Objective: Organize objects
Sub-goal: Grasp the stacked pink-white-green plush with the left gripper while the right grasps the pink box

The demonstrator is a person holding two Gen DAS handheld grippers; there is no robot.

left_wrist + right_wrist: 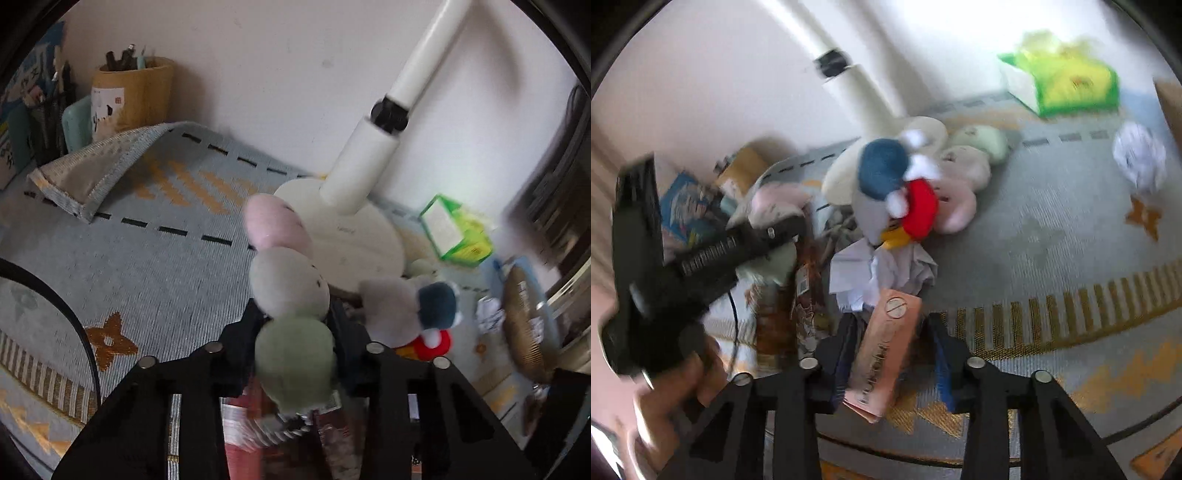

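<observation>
Nearest me, my left gripper (295, 332) is clamped on the pastel plush string (291, 291), lifted off the mat so it can be moved. My right gripper (886, 343) has the pink carton (882, 350) between its fingers, apparently pinched; blur leaves contact unsure. Just short of the lamp base (351, 236): crumpled paper (886, 273), then the blue-and-red plush (886, 184) leaning on it. Beyond the lamp base, the green tissue pack (1067, 85) by the wall. Pile looks unsorted, so early.

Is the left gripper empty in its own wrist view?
No. The left gripper is closed on a pastel plush of pink, white and green segments held between its fingers.
</observation>
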